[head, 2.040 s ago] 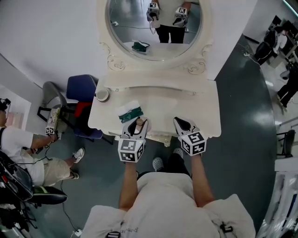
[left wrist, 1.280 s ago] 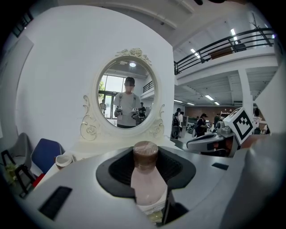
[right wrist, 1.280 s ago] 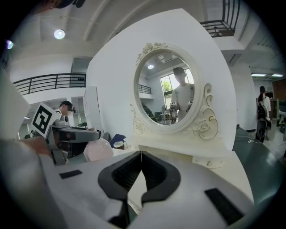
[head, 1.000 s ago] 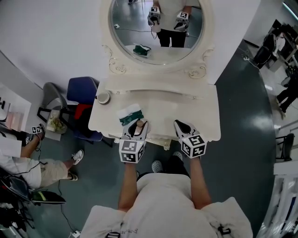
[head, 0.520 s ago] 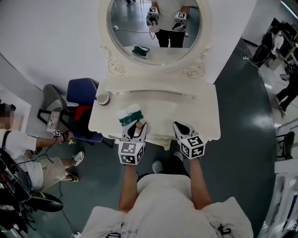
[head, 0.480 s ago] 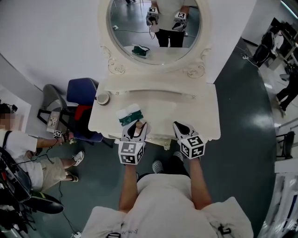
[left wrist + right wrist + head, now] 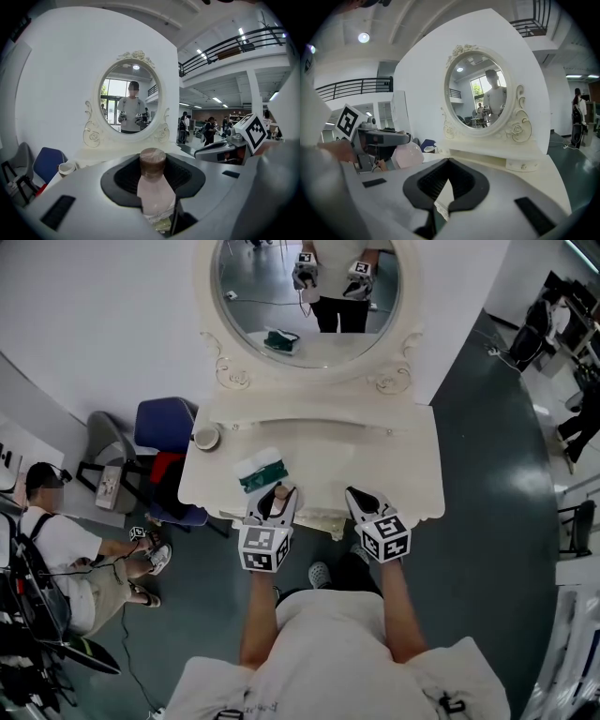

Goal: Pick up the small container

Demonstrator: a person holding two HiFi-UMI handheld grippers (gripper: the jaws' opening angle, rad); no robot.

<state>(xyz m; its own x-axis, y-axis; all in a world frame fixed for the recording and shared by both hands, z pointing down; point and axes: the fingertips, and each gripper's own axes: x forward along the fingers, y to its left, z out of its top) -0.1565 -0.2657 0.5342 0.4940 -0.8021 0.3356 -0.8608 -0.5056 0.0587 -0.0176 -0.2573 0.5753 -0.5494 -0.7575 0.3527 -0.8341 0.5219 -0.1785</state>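
At white vanity worktop (image 7: 384, 460) edge, our left gripper (image 7: 274, 504) fingers clamp small pink brown-capped plastic bottle (image 7: 154, 194); we should lift upright, squeeze steady; right gripper (image 7: 446, 183) fingers closed, empty.

**Three Cameras Around One Dressing Table**

The head camera looked steeply down from above the person. It took in the whole worktop (image 7: 412, 465), with the oval mirror (image 7: 309, 306) at the top of the frame. The left gripper (image 7: 277, 494) and the right gripper (image 7: 355, 495) lay at lower centre. The left gripper camera sat close behind its own fingers (image 7: 120, 180), low over the worktop. It faced the mirror nearly head-on and caught the right gripper at its frame's right edge. The right gripper camera rode likewise, viewing the mirror at a slant, with the left gripper at its left edge. All three views shared the mirror and worktop.
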